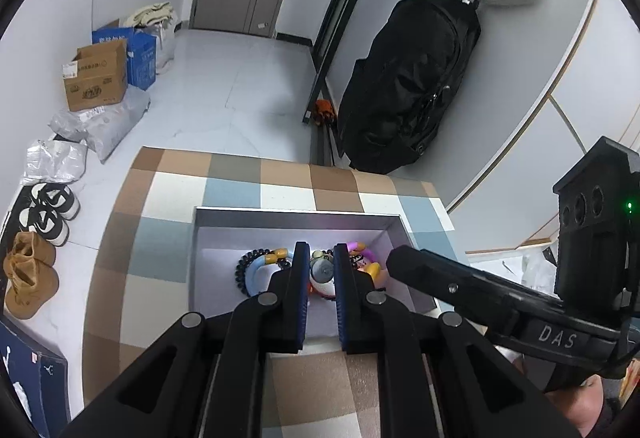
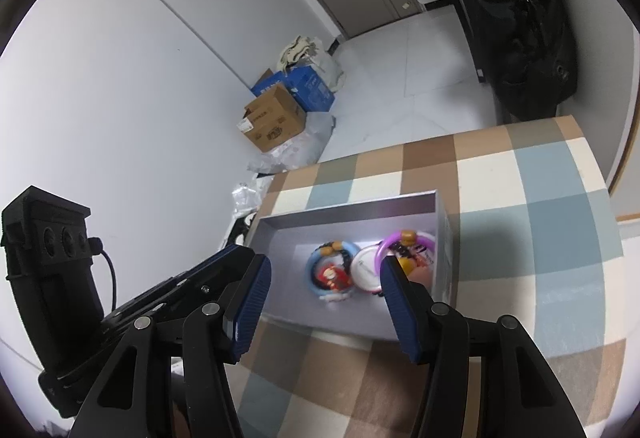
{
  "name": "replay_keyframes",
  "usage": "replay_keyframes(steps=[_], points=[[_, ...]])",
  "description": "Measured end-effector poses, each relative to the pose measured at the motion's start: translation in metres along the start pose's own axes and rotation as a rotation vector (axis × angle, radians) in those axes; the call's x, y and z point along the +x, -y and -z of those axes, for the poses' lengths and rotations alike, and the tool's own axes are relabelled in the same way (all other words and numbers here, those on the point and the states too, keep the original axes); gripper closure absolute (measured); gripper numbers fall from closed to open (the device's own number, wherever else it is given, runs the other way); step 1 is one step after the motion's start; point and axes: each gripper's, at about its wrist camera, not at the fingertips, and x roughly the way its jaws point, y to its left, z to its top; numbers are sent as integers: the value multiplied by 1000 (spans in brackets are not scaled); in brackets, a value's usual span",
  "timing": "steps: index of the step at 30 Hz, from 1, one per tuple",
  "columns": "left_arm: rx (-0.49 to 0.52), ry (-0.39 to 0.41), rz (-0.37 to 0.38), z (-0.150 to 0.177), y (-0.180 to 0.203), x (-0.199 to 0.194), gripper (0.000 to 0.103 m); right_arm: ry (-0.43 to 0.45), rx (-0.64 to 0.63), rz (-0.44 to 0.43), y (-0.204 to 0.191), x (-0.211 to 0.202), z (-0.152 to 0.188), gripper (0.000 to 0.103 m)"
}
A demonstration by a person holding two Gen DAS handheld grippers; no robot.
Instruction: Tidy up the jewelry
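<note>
**Both claws above the jewelry box**

My left claw (image 1: pixel 321 252) hovers nearly closed and empty over the grey box (image 2: pixel 348 208) on the checked tablecloth (image 2: pixel 560 238). Inside lie the blue bangle (image 2: pixel 318 258) at nine o'clock and the purple bangle (image 2: pixel 394 238) at three. My right claw (image 2: pixel 326 284) stands half open, gripping nothing.

The grey box (image 2: pixel 344 212) is open on top. Its walls stand all around. Bracelets (image 2: pixel 332 270) fill its right half, while its left half has a bare floor.
</note>
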Motion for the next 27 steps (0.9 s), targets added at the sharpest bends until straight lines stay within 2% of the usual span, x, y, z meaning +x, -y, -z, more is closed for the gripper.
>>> replay_keyframes(steps=[7,13,19,20,22,23,24,27], points=[[-65,-57,30,-7,-8,15,96,-9,64,5,17,12,-12,47],[-126,-97,85,-11,-14,25,96,-4,80,20,26,14,-18,46],[-156,-64,92,-16,-15,25,95,2,82,15,29,14,-22,45],[-158,-66,90,-17,-15,25,93,4,84,15,29,13,-22,43],[-171,-98,86,-18,-16,29,74,14,91,12,31,10,-23,39],[-184,-126,83,-18,-16,32,51,22,93,12,31,9,-24,37],[-199,-132,69,-17,-16,32,44,34,96,13,32,7,-24,36],[-162,-103,83,-17,-10,23,44,64,103,24,33,0,-24,30]])
